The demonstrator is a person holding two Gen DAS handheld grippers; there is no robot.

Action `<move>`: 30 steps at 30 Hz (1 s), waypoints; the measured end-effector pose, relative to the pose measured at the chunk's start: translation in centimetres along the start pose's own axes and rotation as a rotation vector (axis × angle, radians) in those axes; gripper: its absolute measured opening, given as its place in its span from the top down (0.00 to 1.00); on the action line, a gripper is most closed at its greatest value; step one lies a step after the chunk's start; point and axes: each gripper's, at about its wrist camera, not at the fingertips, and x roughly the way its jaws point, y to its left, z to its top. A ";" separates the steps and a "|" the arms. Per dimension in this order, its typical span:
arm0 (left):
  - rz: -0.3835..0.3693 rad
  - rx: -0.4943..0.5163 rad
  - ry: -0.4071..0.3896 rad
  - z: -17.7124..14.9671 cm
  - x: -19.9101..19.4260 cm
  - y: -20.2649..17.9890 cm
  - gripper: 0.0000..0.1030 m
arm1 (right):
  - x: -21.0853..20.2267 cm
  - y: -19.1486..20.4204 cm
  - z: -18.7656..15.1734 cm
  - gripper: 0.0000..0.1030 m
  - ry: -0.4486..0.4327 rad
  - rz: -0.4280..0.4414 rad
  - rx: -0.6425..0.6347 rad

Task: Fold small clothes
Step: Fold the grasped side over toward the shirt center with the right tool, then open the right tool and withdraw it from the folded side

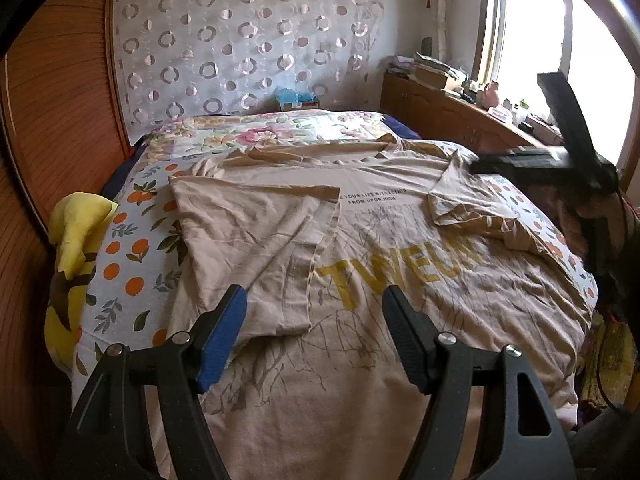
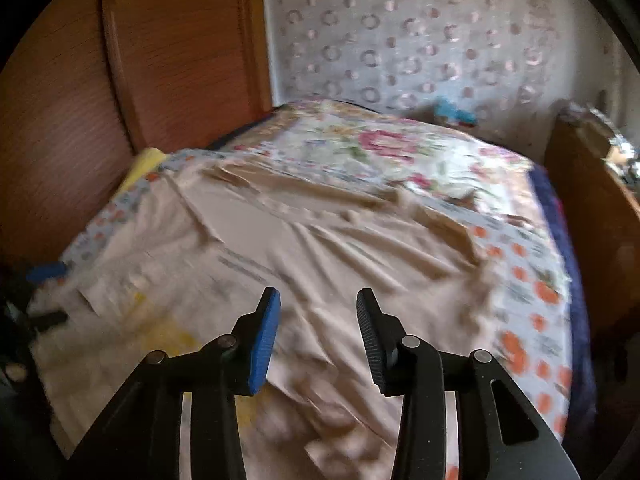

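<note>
A beige T-shirt (image 1: pixel 360 264) with yellow "TWEUM" print lies spread on the bed. Its left sleeve side (image 1: pixel 248 236) is folded inward over the chest; the right sleeve (image 1: pixel 460 196) lies crumpled and turned in. My left gripper (image 1: pixel 314 296) is open and empty, hovering over the shirt's lower front. My right gripper (image 2: pixel 316 300) is open and empty above the shirt (image 2: pixel 304 256), whose view is blurred. It also shows in the left wrist view (image 1: pixel 520 160), raised at the shirt's right sleeve.
The bed has a floral and orange-print sheet (image 1: pixel 132 264). A yellow cloth (image 1: pixel 76 248) lies at its left edge by the wooden wardrobe (image 1: pixel 52 128). A cluttered wooden cabinet (image 1: pixel 448 112) stands at the right under the window. A circle-patterned curtain (image 1: pixel 248 40) hangs behind.
</note>
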 end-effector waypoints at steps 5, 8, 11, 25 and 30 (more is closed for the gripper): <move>-0.012 -0.001 -0.002 -0.2 0.0 -0.4 0.31 | -1.2 0.2 -3.6 0.60 0.041 -0.002 0.005; -0.012 0.007 0.004 -0.2 0.2 -0.8 0.31 | -1.5 0.7 -5.0 0.60 0.062 -0.007 0.010; -0.017 0.011 0.003 -0.3 0.1 -1.1 0.31 | -1.8 -0.2 -6.0 0.60 0.080 0.000 0.037; -0.012 0.010 0.010 -0.4 0.3 -1.1 0.31 | -2.9 -0.4 -8.2 0.69 0.122 0.142 0.021; -0.007 -0.003 0.009 -0.6 0.5 -0.7 0.31 | -3.9 0.2 -10.1 0.69 0.146 0.139 0.014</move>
